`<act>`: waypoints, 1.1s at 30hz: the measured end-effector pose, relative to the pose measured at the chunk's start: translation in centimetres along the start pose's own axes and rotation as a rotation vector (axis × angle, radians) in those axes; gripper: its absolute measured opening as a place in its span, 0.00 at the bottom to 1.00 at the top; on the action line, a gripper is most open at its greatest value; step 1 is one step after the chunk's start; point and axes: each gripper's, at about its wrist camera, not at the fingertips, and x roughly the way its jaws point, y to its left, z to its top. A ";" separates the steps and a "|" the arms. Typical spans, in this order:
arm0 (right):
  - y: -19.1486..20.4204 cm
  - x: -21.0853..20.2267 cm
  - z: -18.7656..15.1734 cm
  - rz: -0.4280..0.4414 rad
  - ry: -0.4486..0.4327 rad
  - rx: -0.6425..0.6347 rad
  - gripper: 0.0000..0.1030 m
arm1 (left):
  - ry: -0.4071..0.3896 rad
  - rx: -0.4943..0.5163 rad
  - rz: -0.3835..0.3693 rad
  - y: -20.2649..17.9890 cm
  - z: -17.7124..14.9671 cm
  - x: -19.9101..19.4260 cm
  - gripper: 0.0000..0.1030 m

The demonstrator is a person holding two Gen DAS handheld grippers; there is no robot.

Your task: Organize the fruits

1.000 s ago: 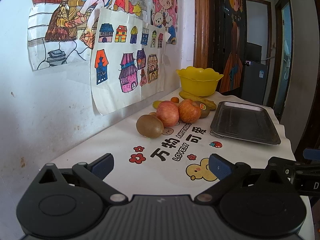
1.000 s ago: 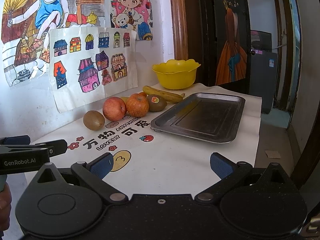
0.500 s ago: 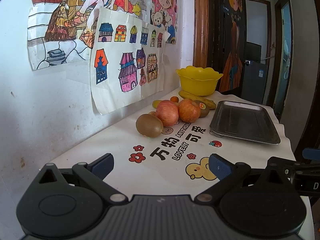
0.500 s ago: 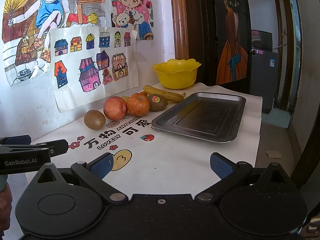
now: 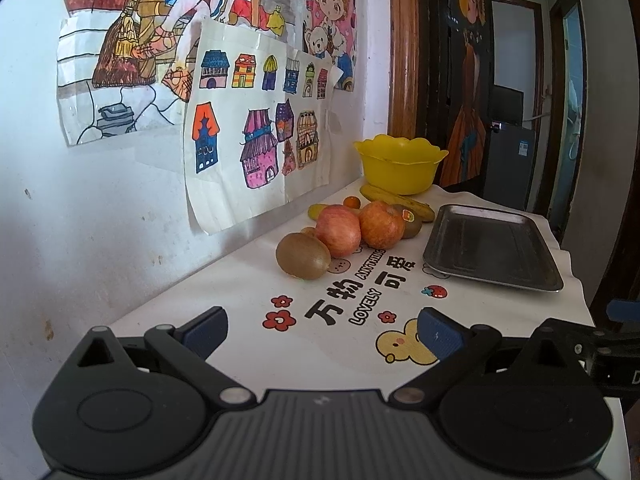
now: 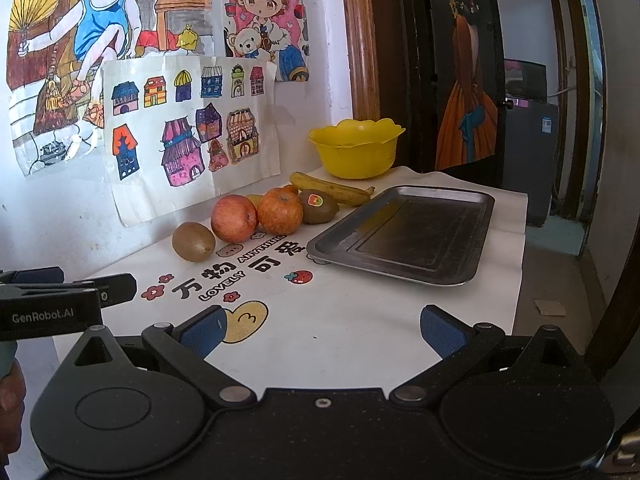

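Both grippers hang low over the near end of the desk, each with its blue-padded fingers spread wide and nothing between them. The left gripper points toward the fruit from the wall side; the right gripper sits beside it, and in the right wrist view the left one's black body juts in at the left edge, cut off by the frame, with a bit of a hand below it.

The fruit lies in a loose row along the wall, well apart from both grippers. Nearest is a brown kiwi, then a red apple just beside it, then a more orange apple touching the first. A second kiwi with a sticker is half hidden behind the orange apple in the left wrist view — only its sticker end shows there. A banana lies behind it, toward a yellow bowl at the far end of the desk; what the bowl holds cannot be seen from this low angle.

Behind the apples small pieces peek out: a small orange fruit and a yellowish one, both mostly covered — hard to name. A metal tray lies flat to the right of the fruit, bare inside. Children's drawings hang on the wall above.
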 end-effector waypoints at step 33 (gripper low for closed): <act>0.9 16.4 16.0 0.575 -0.063 -0.533 0.99 | 0.013 0.175 -0.080 3.9 5.4 11.1 0.99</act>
